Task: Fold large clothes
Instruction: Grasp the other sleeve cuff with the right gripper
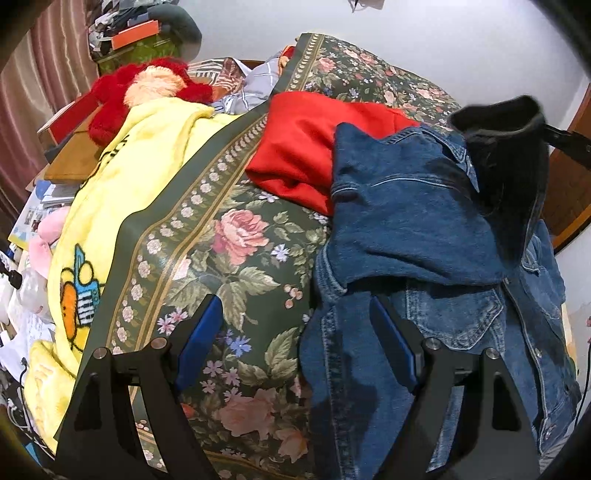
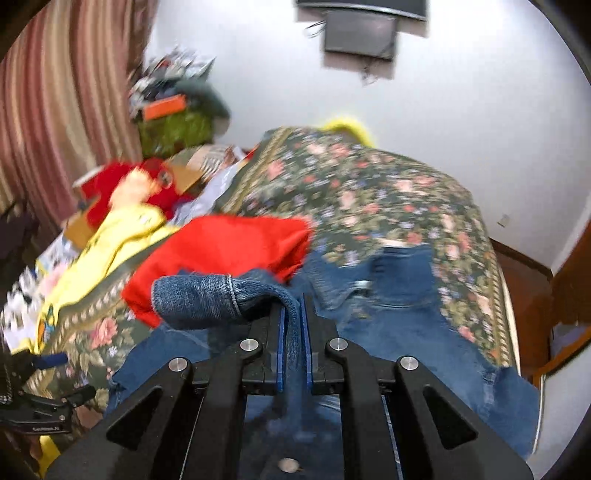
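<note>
A blue denim jacket (image 1: pixel 417 236) lies crumpled on the floral bedspread (image 1: pixel 229 258), partly over a red garment (image 1: pixel 306 147). My left gripper (image 1: pixel 295 317) is open and empty, its right finger over the jacket's left edge. My right gripper (image 2: pixel 291 306) is shut on a fold of the denim jacket (image 2: pixel 207 299) and holds a sleeve lifted above the bed. The right gripper also shows in the left wrist view (image 1: pixel 554 133) at the far right, wrapped in dark cloth. The red garment (image 2: pixel 229 251) lies just behind the lifted sleeve.
A yellow cartoon blanket (image 1: pixel 110 206) covers the bed's left side, with a red plush toy (image 1: pixel 147 88) behind it. Boxes and clutter (image 1: pixel 140 33) are stacked by the striped curtain (image 2: pixel 55 110). A wooden door (image 2: pixel 569 280) stands at the right. The left gripper (image 2: pixel 40 402) shows at lower left.
</note>
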